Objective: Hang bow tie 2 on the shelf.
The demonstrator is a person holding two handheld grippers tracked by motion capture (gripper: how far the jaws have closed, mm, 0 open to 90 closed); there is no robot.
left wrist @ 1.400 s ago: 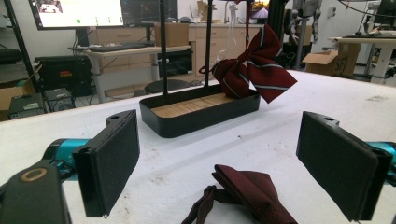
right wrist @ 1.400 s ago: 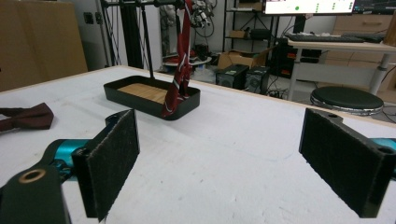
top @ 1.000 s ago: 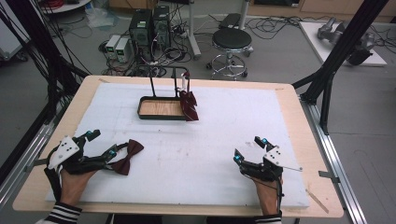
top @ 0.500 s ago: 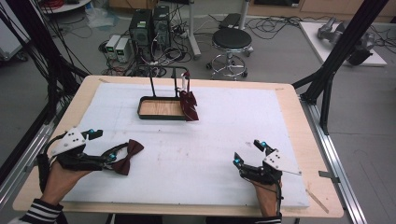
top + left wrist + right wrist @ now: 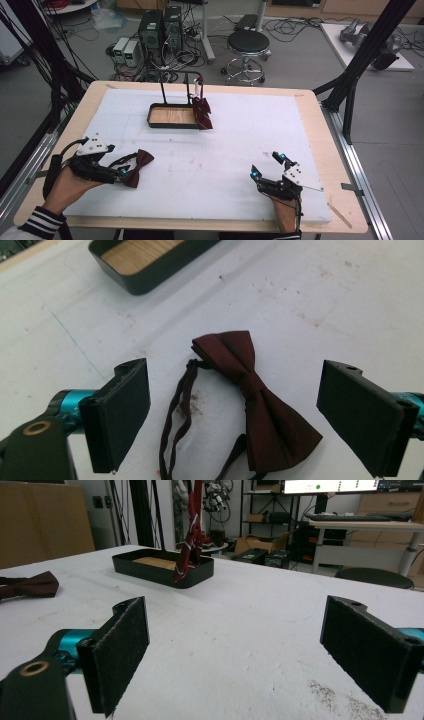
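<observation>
White padding point(image 5: 240, 150) covers most of a wooden table point(image 5: 320, 125), with a round stool point(image 5: 248, 42) and computer towers point(image 5: 160, 25) on the grey floor beyond its far edge. Toward the back of the pad sits a shallow black tray point(image 5: 172, 116) with a wooden bottom, and a thin black stand rises from it; a dark red bow tie point(image 5: 202, 111) hangs from that stand and drapes over the tray's right end. Near the front left, the left gripper point(image 5: 125, 167) lies low over the pad with its jaws spread wide on either side of a second maroon bow tie point(image 5: 255, 400), which lies flat on the white surface, untouched by either pad, its dark strap point(image 5: 177, 412) looping out beside it. At the front right, the right gripper point(image 5: 267, 167) rests in the person's hand point(image 5: 284, 212) with its jaws likewise spread and only bare pad between them, well apart from both ties.
</observation>
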